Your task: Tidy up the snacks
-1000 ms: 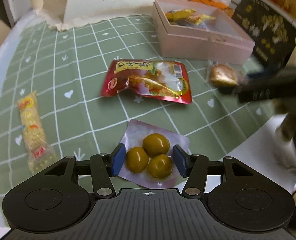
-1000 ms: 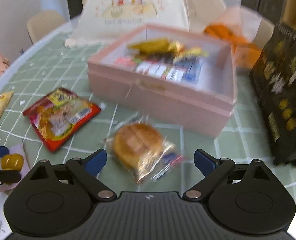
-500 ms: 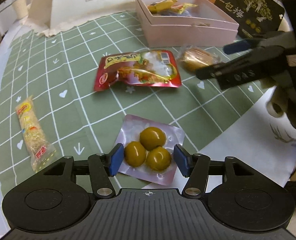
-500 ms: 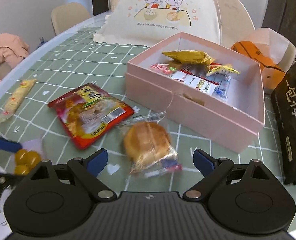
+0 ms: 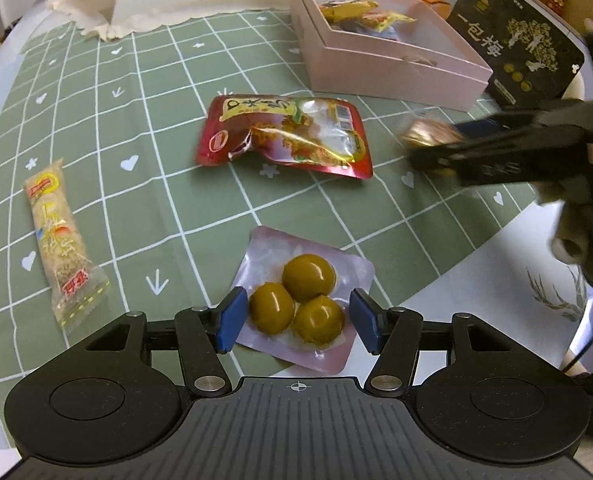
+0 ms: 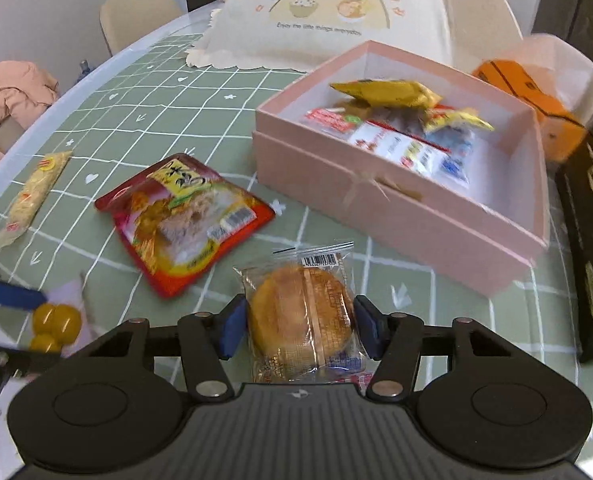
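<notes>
A clear pouch with three yellow-green balls (image 5: pixel 296 300) lies flat on the green checked cloth. My left gripper (image 5: pixel 296 322) is open astride it, a blue pad by each edge. The jaws of my right gripper (image 6: pixel 299 328) are closing on a wrapped round bun (image 6: pixel 300 320), and both pads meet the sides of its wrapper. The left wrist view shows that bun (image 5: pixel 428 132) blurred between the right fingers (image 5: pixel 496 160). The open pink box (image 6: pixel 376 208) behind holds several snack packs. A red pouch (image 6: pixel 184 220) and a long noodle pack (image 6: pixel 32 196) lie to the left.
A black bag (image 6: pixel 592 240) stands right of the pink box (image 5: pixel 396 72). A cream food cover (image 6: pixel 336 12) and an orange pack (image 6: pixel 528 96) sit behind it. The table's white edge curves along the left. A hand (image 5: pixel 572 240) holds the right gripper.
The right gripper's jaws stood wide apart with the bun ahead of them; now they have come in on its wrapper. The left pads stand slightly wider around the pouch.
</notes>
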The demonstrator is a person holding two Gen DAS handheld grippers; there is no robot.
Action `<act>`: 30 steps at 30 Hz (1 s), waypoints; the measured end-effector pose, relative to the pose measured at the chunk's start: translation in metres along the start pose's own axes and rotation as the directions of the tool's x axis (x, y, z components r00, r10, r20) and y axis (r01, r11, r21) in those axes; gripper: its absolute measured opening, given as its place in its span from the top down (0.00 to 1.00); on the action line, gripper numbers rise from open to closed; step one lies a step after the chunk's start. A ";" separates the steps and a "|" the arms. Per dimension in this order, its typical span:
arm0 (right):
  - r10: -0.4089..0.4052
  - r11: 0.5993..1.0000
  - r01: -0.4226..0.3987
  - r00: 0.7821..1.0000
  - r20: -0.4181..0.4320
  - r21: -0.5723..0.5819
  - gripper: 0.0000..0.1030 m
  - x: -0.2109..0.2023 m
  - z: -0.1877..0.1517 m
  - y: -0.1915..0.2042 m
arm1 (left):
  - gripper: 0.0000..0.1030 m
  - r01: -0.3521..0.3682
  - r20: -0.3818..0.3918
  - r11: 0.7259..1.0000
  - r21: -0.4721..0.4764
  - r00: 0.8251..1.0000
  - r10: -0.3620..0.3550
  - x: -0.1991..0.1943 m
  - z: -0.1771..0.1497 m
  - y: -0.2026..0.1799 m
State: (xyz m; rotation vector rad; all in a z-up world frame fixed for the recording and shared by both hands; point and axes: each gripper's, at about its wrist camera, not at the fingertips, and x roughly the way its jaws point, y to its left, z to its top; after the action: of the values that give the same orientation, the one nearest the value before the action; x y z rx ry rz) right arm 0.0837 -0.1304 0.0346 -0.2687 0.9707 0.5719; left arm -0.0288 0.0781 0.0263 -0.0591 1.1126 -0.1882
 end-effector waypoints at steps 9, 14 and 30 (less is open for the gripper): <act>-0.058 0.995 0.054 0.997 0.047 0.079 0.45 -0.044 -0.016 -0.024 | 0.47 0.034 0.004 0.999 -0.021 0.999 -0.034 0.000 0.003 -0.005; -0.105 0.991 0.095 0.988 0.112 0.090 0.45 -0.075 -0.020 -0.029 | 0.48 0.045 0.055 0.996 0.073 0.997 -0.049 -0.016 0.015 -0.025; -0.160 0.967 0.136 0.982 0.097 0.214 0.45 -0.087 -0.050 -0.049 | 0.85 0.145 0.086 0.959 0.243 0.982 -0.170 -0.040 0.074 -0.059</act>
State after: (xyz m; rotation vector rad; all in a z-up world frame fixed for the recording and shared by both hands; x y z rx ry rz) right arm 0.0390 -0.2226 0.0782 -0.1201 0.8832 0.3424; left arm 0.0138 0.0234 0.1027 0.0539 0.9726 -0.4543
